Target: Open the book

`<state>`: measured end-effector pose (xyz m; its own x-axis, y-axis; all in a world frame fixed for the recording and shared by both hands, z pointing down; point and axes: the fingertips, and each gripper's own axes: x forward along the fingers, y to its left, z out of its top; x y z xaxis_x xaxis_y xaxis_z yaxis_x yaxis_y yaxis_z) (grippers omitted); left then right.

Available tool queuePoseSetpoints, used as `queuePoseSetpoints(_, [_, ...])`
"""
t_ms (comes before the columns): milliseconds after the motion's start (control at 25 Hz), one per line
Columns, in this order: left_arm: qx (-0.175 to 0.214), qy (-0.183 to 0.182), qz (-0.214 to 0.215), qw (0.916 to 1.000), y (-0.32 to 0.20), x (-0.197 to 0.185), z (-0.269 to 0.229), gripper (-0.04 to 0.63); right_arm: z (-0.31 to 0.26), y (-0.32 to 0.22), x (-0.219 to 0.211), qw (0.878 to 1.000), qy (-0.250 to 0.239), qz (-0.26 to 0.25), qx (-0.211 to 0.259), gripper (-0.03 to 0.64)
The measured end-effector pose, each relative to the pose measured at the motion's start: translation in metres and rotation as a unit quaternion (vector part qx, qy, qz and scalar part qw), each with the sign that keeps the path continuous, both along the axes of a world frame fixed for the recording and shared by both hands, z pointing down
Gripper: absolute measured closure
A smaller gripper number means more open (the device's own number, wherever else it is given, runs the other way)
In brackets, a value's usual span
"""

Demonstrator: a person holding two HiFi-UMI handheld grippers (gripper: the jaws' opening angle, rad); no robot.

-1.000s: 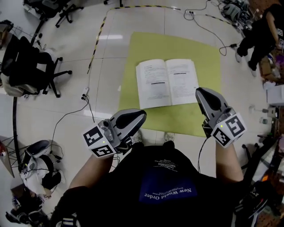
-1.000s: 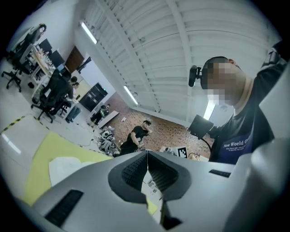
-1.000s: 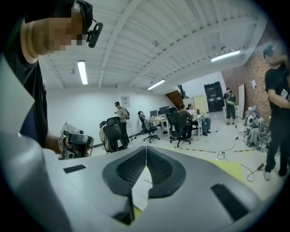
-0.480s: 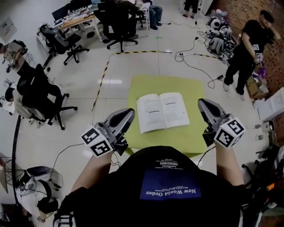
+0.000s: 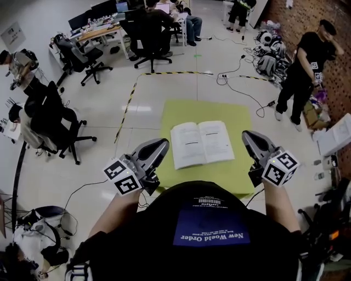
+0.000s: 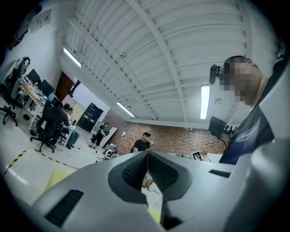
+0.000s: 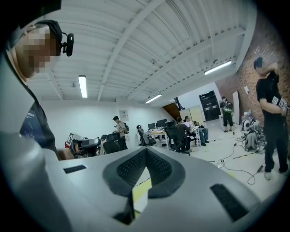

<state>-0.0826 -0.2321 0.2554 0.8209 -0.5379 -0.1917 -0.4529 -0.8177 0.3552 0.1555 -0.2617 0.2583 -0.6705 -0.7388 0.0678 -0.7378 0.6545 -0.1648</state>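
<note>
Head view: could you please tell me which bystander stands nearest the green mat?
The person in black beside the brick wall; the others are back by the desks.

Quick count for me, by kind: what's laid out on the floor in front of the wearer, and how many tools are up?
Open white paper book: 1
Yellow-green square floor mat: 1
Grey handheld two-jaw tools: 2 (left tool, right tool, both shut, nothing in them)
Total: 4
</note>
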Motion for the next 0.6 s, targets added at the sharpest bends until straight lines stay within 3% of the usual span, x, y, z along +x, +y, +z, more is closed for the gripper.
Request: queuePoseSetpoints(600, [0.001,0.0,0.008,1.0,-0.0011,0.0018,0.0006,0.589,0.0049,0.0022,-0.0066,1.0,0.015,-0.011,-0.002,0.63])
